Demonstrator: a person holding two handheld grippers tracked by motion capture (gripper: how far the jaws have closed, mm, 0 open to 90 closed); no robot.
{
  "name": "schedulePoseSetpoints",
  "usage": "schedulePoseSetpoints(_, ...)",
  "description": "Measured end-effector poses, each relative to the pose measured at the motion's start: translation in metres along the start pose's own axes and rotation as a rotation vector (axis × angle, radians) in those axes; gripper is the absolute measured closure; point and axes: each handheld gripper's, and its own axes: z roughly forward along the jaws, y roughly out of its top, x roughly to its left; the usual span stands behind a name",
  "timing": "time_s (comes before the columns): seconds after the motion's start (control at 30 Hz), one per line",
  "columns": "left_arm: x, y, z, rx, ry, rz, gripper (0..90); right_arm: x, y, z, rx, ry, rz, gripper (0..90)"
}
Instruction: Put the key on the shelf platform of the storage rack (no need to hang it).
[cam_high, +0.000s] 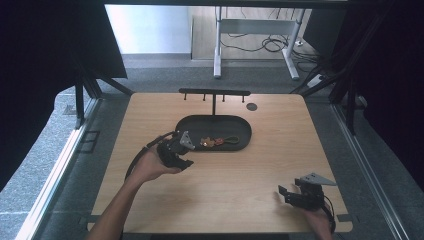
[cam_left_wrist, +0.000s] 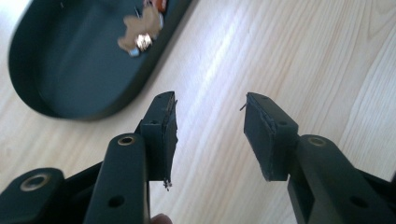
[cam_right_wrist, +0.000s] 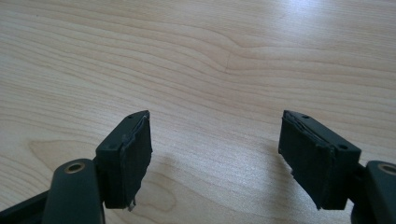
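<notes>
A black oval tray (cam_high: 185, 125) lies at the middle of the wooden table, with a black T-shaped hook rack (cam_high: 214, 93) standing behind it. Inside the tray lie small brown and orange keychain charms (cam_high: 212, 142) with an olive loop (cam_high: 231, 140). My left gripper (cam_high: 186, 161) hovers just in front of the tray's left end, open and holding nothing. In the left gripper view the tray (cam_left_wrist: 70, 84) and the charms (cam_left_wrist: 142, 30) sit up and to the left of the gripper (cam_left_wrist: 210, 109). My right gripper (cam_high: 283, 192) rests open near the table's front right corner, over bare wood (cam_right_wrist: 215, 126).
A small dark round mark (cam_high: 251, 106) sits on the table by the rack's right end. Beyond the table stand a white desk frame (cam_high: 260, 35) and floor cables. Black frame posts flank both sides of the table.
</notes>
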Motion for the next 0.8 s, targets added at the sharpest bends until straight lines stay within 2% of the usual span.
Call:
schedulePoseSetpoints(0.07,-0.006,-0.007,0.002,-0.001,-0.005,0.002,53.9,-0.001,0.000,0.000,0.001,0.000,-0.003,25.9)
schedulePoseSetpoints(0.23,-0.020,-0.026,0.010,0.012,0.001,-0.026,52.3,-0.001,0.000,0.000,0.000,-0.002,0.001,25.9)
schedulePoseSetpoints(0.33,-0.028,-0.037,0.015,0.010,-0.011,-0.047,52.0,0.001,0.000,0.000,-0.002,0.000,-0.005,25.9)
schedulePoseSetpoints(0.5,-0.035,-0.051,0.023,-0.009,-0.027,-0.080,52.2,0.002,0.000,0.000,0.000,-0.001,-0.003,25.9)
schedulePoseSetpoints(0.73,-0.036,-0.051,0.030,-0.012,-0.029,-0.102,49.7,0.003,0.000,0.003,0.004,-0.002,-0.017,25.9)
schedulePoseSetpoints(0.8,-0.036,-0.051,0.029,-0.031,-0.034,-0.114,49.1,0.003,0.000,0.002,-0.002,-0.006,-0.018,25.9)
